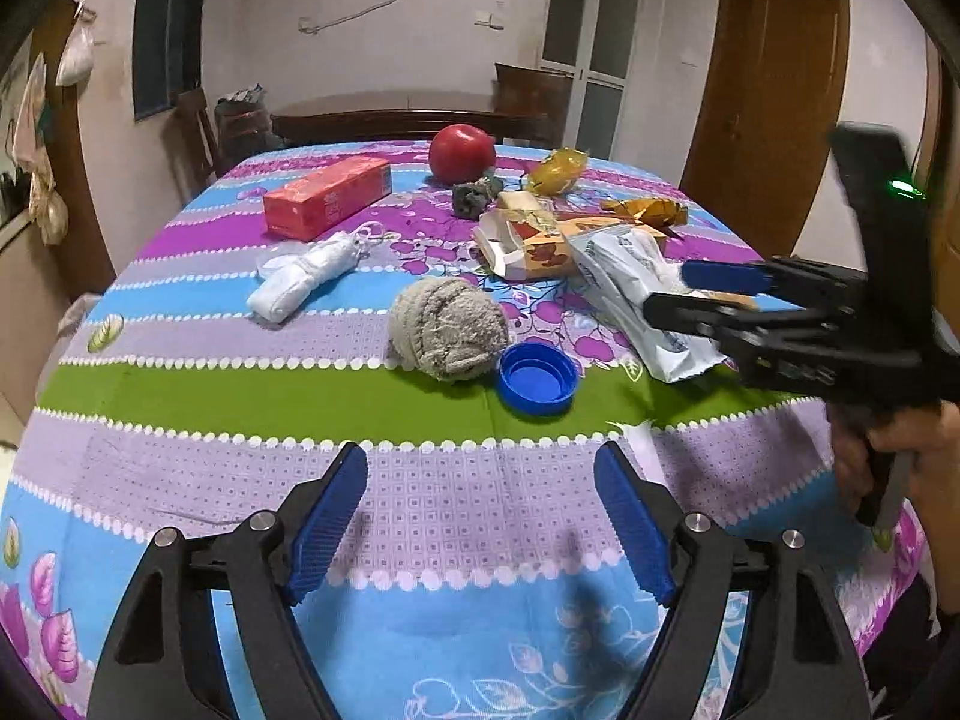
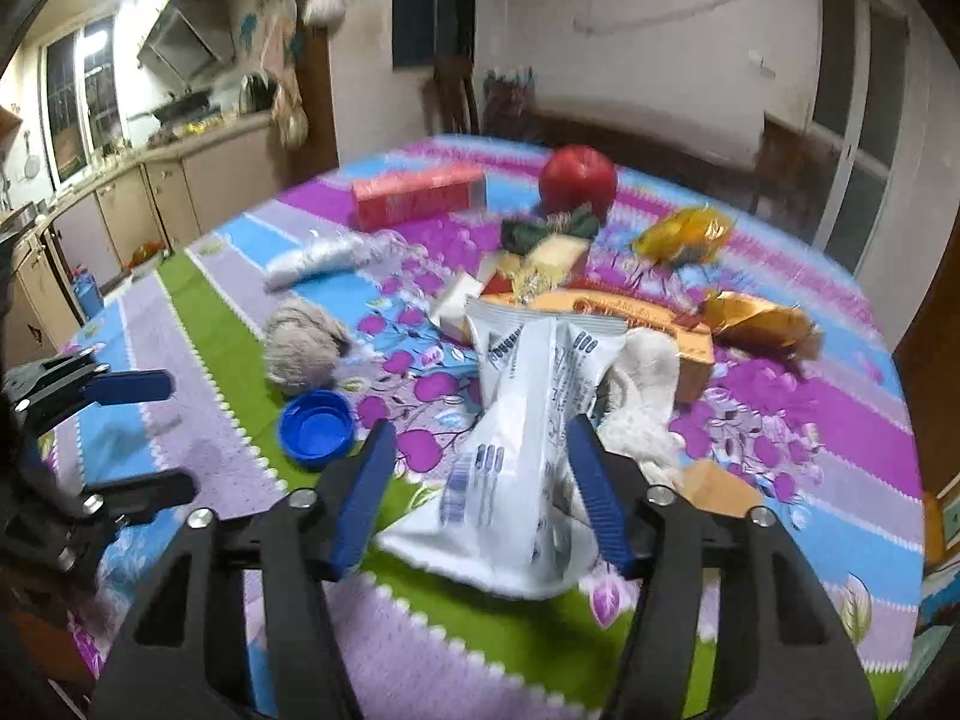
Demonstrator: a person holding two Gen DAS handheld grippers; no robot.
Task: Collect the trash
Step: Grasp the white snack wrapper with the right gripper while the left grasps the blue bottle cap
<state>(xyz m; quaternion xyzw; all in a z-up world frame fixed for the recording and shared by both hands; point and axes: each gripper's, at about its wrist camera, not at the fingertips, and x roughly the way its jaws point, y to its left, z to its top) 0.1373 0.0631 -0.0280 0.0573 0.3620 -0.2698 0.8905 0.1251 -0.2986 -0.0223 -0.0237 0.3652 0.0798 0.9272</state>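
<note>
A white printed plastic wrapper [image 2: 528, 438] lies on the flowered tablecloth [image 2: 516, 630]; it also shows in the left wrist view [image 1: 630, 294]. My right gripper [image 2: 480, 444] is open, its blue pads either side of the wrapper's near end; seen from the left [image 1: 666, 294] it hovers just over the wrapper. My left gripper [image 1: 480, 468] is open and empty above the near cloth [image 1: 456, 510]. Other trash: a blue bottle cap [image 1: 537, 378], torn cartons [image 1: 528, 240], yellow wrappers [image 1: 561, 168], a gold wrapper [image 2: 759, 318], a crumpled white tissue [image 2: 645, 396].
A grey knitted ball [image 1: 447, 327], a rolled white bag [image 1: 306, 276], a red box [image 1: 327, 195] and a red apple [image 1: 461, 151] sit on the table. A chair [image 1: 531, 99] stands behind it. Kitchen counter [image 2: 150, 162] lies at left.
</note>
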